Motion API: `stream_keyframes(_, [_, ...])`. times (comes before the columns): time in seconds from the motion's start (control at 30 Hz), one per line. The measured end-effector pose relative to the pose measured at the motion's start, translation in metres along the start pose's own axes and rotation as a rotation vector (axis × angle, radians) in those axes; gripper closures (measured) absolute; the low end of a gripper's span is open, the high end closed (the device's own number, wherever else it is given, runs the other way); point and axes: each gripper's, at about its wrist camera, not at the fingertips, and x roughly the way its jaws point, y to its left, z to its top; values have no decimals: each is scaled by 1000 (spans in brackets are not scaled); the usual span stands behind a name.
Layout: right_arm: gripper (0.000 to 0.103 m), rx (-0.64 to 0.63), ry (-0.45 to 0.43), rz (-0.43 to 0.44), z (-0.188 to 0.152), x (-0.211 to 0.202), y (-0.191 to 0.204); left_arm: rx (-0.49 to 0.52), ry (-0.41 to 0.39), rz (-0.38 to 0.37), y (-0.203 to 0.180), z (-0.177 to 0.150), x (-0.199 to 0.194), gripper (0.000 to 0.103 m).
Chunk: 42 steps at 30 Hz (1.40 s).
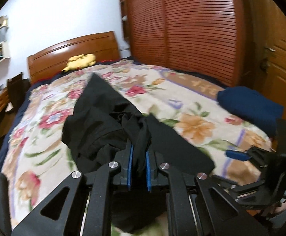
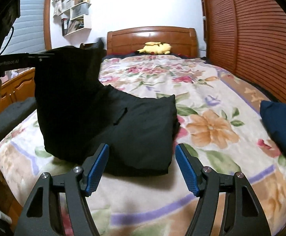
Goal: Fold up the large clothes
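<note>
A large black garment (image 1: 103, 118) lies on the floral bedspread (image 1: 192, 108). My left gripper (image 1: 139, 149) is shut on a bunched part of the black cloth and holds it up. In the right wrist view the garment (image 2: 139, 129) is partly folded on the bed, its left part lifted high by the left gripper's arm (image 2: 25, 61). My right gripper (image 2: 142, 147) is open and empty, just in front of the garment's near edge. It also shows at the right edge of the left wrist view (image 1: 239, 154).
A folded navy garment (image 1: 251, 106) lies at the bed's right side, also in the right wrist view (image 2: 282, 122). A yellow plush toy (image 2: 156, 48) rests by the wooden headboard (image 2: 150, 37). A slatted wardrobe (image 1: 192, 29) stands right; a desk (image 2: 15, 90) stands left.
</note>
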Motion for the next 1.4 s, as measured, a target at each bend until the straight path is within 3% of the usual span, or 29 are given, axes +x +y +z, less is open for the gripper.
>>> stream_keyframes(0.13, [32, -52, 9, -40, -5, -2, 4, 16, 18, -48, -6, -10, 9, 92])
stream_keyframes(0.27, [32, -4, 10, -18, 1, -2, -2, 24, 35, -16, -6, -22, 12, 90])
stream_keyframes(0.33, [32, 7, -5, -16, 5, -4, 0, 7, 18, -24, 2, -26, 4, 82])
stream_keyframes(0.4, [32, 12, -12, -10, 9, -2, 2, -33, -10, -56, 16, -28, -10, 61])
stream_keyframes(0.43, [32, 16, -17, -9, 11, -3, 3, -50, -28, -62, 23, -30, -19, 55])
stream_keyframes(0.57, [32, 6, -32, -16, 17, -4, 10, -79, -83, -34, 52, -39, -53, 45])
stream_keyframes(0.63, [32, -8, -34, -19, 24, -7, 16, -105, -112, -24, 70, -49, -69, 31])
stream_keyframes(0.9, [32, -98, -27, 58, 76, -3, 73, -193, -130, 82, 141, -106, -107, 28])
stream_keyframes(1.13, [20, -199, 50, 226, 93, 63, 139, -241, -52, 205, 182, -170, -104, 28])
stream_keyframes(1.3, [17, -266, 66, 246, 100, 96, 181, -286, 1, 221, 193, -202, -96, 28])
stream_keyframes(1.4, [15, -280, 93, 195, 103, 115, 191, -315, 14, 215, 198, -214, -95, 28])
